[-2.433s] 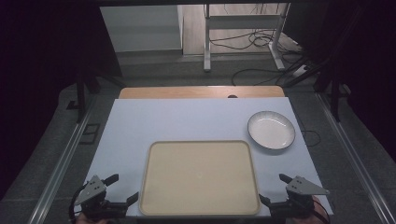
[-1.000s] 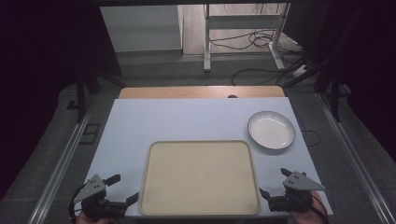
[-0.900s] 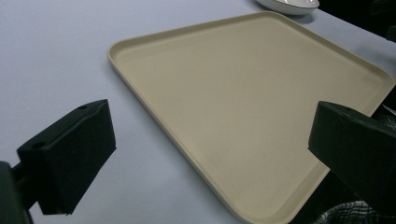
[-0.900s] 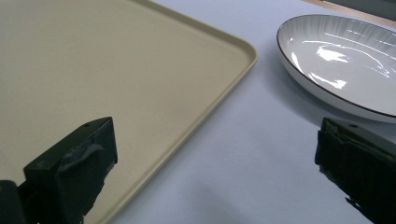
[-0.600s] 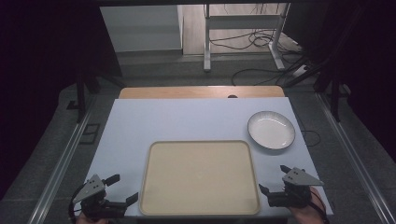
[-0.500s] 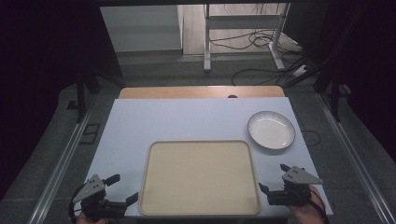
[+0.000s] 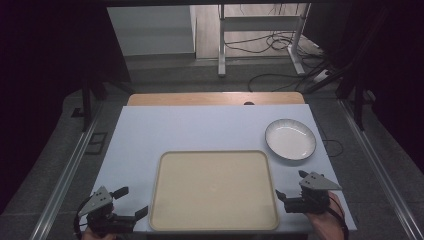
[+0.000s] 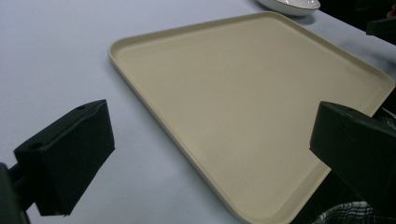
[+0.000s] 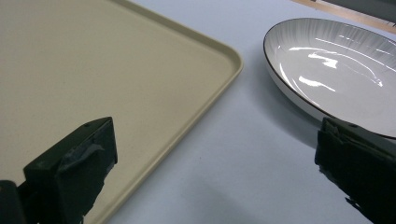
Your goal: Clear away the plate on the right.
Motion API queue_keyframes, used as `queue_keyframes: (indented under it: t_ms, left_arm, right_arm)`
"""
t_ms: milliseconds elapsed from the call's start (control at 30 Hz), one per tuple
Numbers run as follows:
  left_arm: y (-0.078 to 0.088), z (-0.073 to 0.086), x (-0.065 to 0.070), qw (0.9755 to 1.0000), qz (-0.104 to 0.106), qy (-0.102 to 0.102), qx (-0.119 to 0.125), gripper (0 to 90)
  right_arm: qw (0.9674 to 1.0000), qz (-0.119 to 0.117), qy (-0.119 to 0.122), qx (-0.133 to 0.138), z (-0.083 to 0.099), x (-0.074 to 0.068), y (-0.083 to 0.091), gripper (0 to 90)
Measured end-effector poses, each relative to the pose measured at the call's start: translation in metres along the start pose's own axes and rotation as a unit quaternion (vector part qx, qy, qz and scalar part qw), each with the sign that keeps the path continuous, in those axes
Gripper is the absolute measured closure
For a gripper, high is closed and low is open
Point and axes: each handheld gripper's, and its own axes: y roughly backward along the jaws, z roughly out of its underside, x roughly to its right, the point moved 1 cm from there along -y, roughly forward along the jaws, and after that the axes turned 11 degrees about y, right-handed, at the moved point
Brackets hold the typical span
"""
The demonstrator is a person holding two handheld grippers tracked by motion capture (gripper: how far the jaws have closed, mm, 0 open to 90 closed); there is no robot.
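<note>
Seen from the high view, the right gripper (image 7: 291, 194) has edged in from the counter's (image 7: 200, 130) front right corner toward the right rim of the beige tray (image 7: 214, 189), fingers spread, while the left gripper (image 7: 131, 204) keeps its place at the front left corner, fingers also spread and empty. The white plate (image 7: 290, 139) sits near the right edge, apart from the tray. In the left gripper view, the tray (image 8: 261, 93) lies bare between the spread fingers. In the right gripper view, the tray's corner (image 9: 140, 70) and the plate (image 9: 336, 65) frame the gap ahead, suggesting a reach for the plate is beginning.
</note>
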Motion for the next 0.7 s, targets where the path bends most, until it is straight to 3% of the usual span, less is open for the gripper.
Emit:
queue_keyframes:
  t_ms: [533, 700]
  left_arm:
    - [-0.001, 0.0, 0.0, 1.0, -0.001, 0.0, -0.005, 0.0]
    - [-0.001, 0.0, 0.0, 1.0, -0.001, 0.0, -0.007, 0.0]
  right_arm:
    - [0.9996, 0.011, 0.002, -0.025, -0.004, 0.012, -0.016, 0.2]
    - [0.9989, 0.028, -0.001, -0.039, -0.004, 0.016, -0.023, 0.1]
